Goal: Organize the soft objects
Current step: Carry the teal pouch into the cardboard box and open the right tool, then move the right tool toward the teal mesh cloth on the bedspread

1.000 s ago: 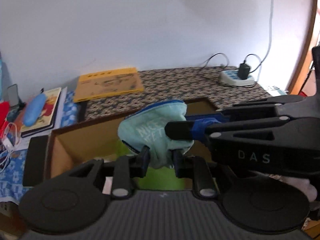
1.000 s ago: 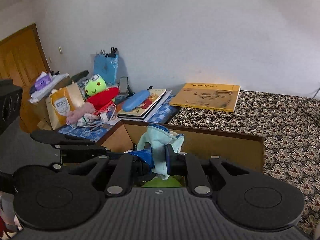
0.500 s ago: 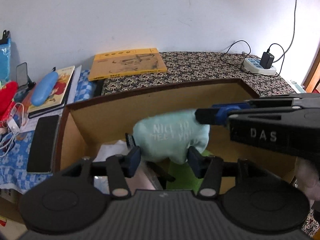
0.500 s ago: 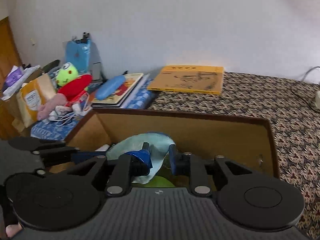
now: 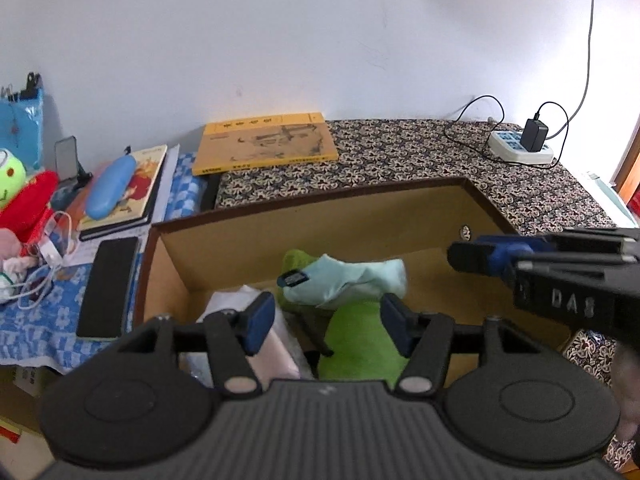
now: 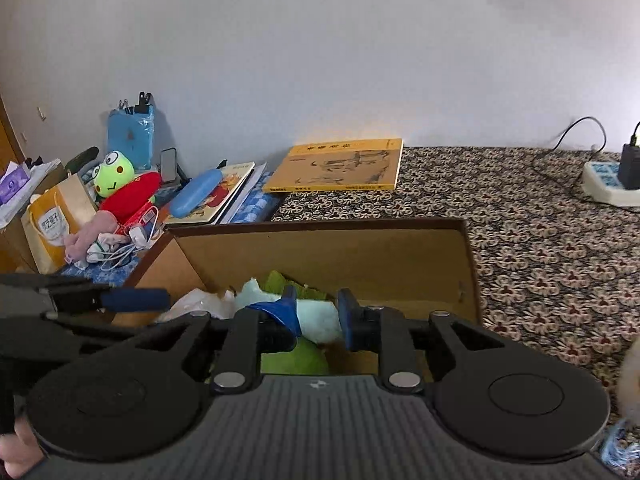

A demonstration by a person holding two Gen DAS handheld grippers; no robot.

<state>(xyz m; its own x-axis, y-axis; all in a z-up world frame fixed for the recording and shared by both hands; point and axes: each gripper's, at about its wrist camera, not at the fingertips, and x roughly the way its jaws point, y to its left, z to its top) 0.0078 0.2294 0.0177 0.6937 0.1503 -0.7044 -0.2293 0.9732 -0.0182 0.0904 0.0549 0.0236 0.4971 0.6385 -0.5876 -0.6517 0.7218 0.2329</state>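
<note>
Mint-green cloth (image 5: 352,280) lay inside the cardboard box (image 5: 360,216), on a green plush (image 5: 360,344), at twelve o'clock from my left hand-held gripper (image 5: 327,322), whose fingers stood apart, holding nothing.

Seen from my right hand-held gripper (image 6: 318,314), likewise apart, the cloth (image 6: 320,316) sat between its fingers, unclamped.

"DAS" on right tool (image 5: 464,258) body, other txt unreadable

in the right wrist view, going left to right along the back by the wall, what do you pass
blue bag → frog plush → blue case on the picture book → yellow book → power strip with its black charger
</note>
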